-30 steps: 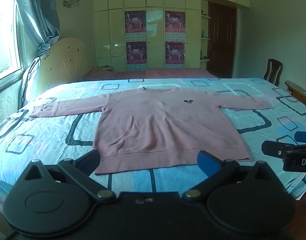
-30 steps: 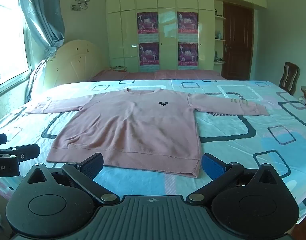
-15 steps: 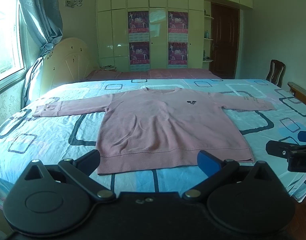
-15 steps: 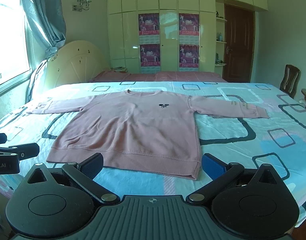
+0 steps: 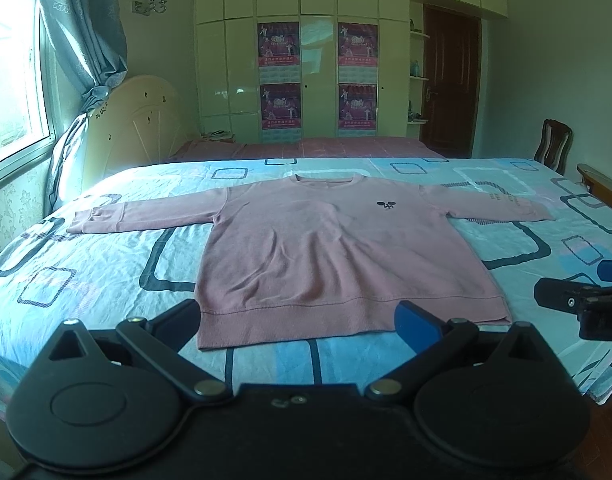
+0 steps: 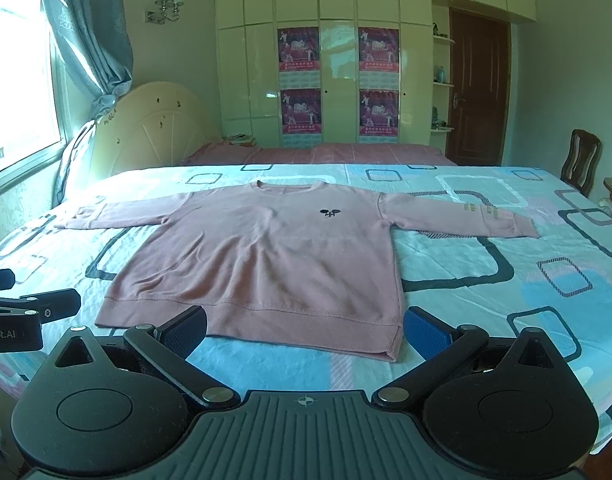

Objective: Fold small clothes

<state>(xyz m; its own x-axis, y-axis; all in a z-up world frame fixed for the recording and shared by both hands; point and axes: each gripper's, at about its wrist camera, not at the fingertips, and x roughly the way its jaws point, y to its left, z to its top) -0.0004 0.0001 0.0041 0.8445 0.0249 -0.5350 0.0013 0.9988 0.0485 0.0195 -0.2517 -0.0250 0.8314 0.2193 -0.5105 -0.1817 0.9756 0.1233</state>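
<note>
Left gripper [image 5: 298, 322]: jaws spread wide, nothing held. It hovers short of the hem of the pink sweatshirt [image 5: 330, 248], without contact. Right gripper [image 6: 306, 330]: jaws equally wide, also empty, positioned just before the hem's right corner.

Change over the last second: in both views the sweatshirt has shifted slightly lower and nearer in frame, and the far wall has risen. Both grippers have therefore eased forward and tilted a little, with no change in jaw opening. The garment has not been disturbed. Judgement: the task is at the approach stage; no fold has been made.

Location of the garment: it lies flat, front up, on the patterned bedsheet [image 5: 106, 264], collar at 12 o'clock, hem at 6 o'clock, sleeves extended toward 9 and 3 o'clock. A small dark emblem [image 6: 330, 212] sits on the chest.

View differences:
- The left wrist view shows the left sleeve cuff [image 5: 80, 222] fully and the hem's left corner between its fingers; the right gripper's fingertips enter at 3 o'clock.
- The right wrist view shows the right sleeve with its printed lettering [image 6: 482, 212] more clearly, the side slit at the hem's right corner, and the left gripper entering at 9 o'clock.
- A wooden chair [image 6: 580, 160] stands beyond the bed at 2 o'clock in both views.
</note>
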